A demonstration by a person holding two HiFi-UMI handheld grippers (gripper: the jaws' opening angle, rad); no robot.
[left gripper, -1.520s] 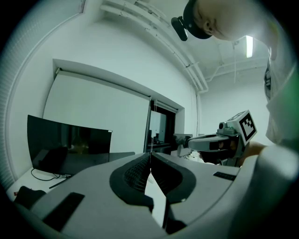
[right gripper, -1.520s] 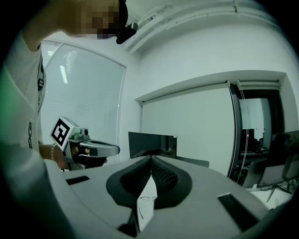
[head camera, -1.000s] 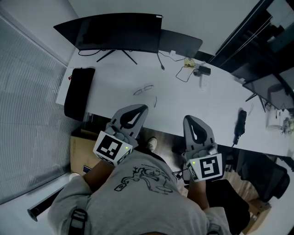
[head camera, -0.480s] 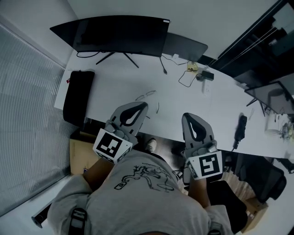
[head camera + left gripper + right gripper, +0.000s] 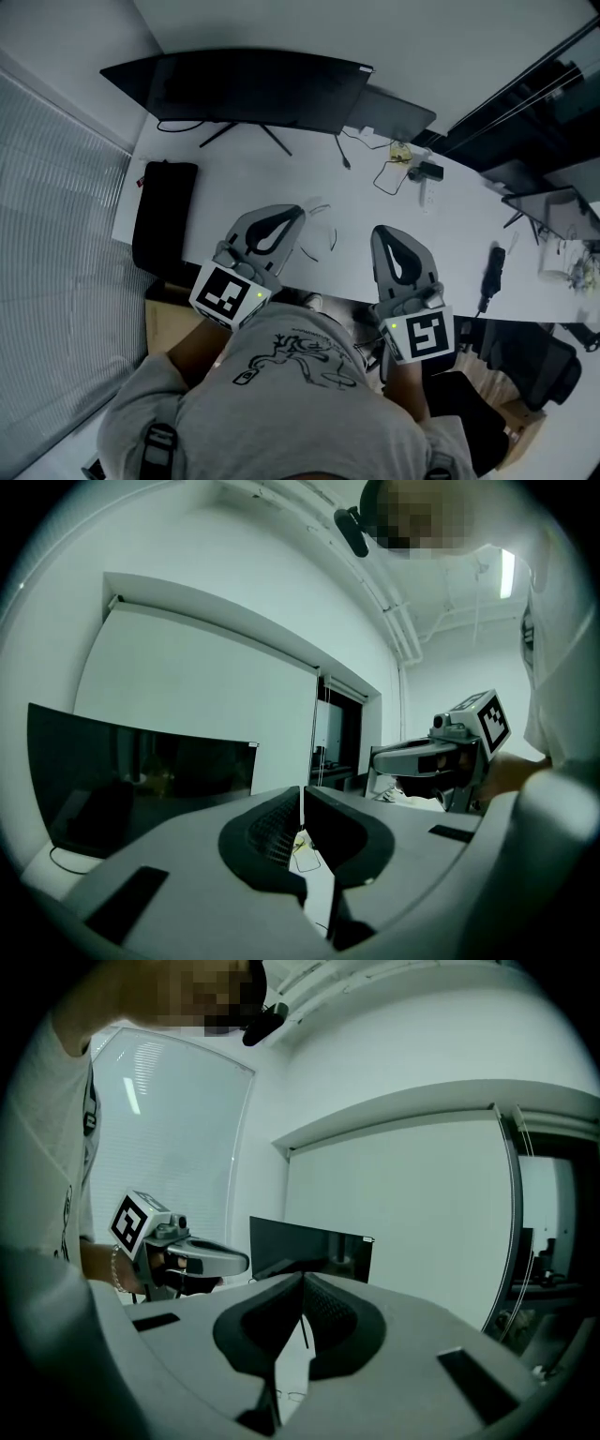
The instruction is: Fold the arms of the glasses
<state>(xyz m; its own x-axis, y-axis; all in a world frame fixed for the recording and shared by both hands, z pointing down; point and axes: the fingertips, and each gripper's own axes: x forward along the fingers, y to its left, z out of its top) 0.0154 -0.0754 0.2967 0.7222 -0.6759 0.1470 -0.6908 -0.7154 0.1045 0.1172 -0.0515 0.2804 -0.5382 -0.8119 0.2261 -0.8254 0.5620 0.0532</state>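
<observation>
- Hovering over the near edge of the white tabletop (image 5: 225, 183): left gripper (image 5: 296, 214), jaws pressed together, nothing between them.
- Held level beside it, well apart: right gripper (image 5: 389, 234), jaws likewise closed and empty.
- Lying on the tabletop just past the left gripper's tip: glasses (image 5: 320, 209), arms spread open, partly hidden.
- Standing behind: 1 dark monitor (image 5: 234, 89).

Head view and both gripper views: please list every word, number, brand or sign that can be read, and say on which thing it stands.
No readable text in any view.
Left marker cube: black-and-white square pattern, no letters.
Right marker cube: the same kind of pattern, no letters.
T-shirt print: a line drawing; any words are too small to read.
White tag on the monitor corner: too small to read.
</observation>
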